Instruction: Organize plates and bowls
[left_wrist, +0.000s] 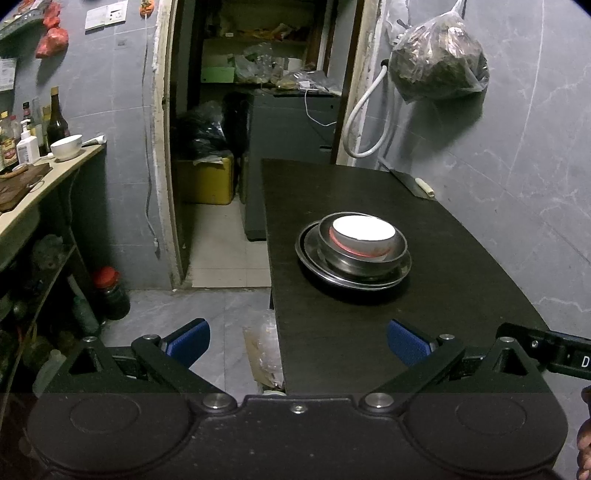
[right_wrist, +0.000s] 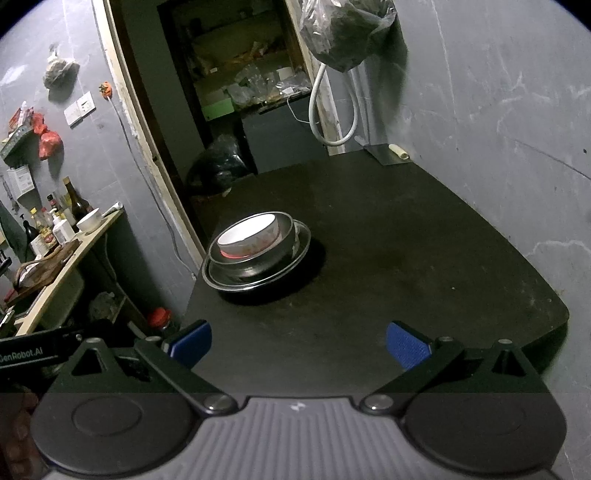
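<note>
Nested dishes on a dark table, both grippers empty.
White bowl sits inside steel bowl on steel plate (saving space); left gripper and right gripper fingers spread apart, well short.

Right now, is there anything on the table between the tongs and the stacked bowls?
Nothing visible. Only bare black table lies between the open right tongs and the stack of bowls; the same holds for the open left tongs.

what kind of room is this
Most likely a small home kitchen next to a pantry. Sauce bottles and a white bowl stand on a side counter, a nested stack of metal dishes sits on the dark table, and cluttered storage shelves show through the doorway.
</note>
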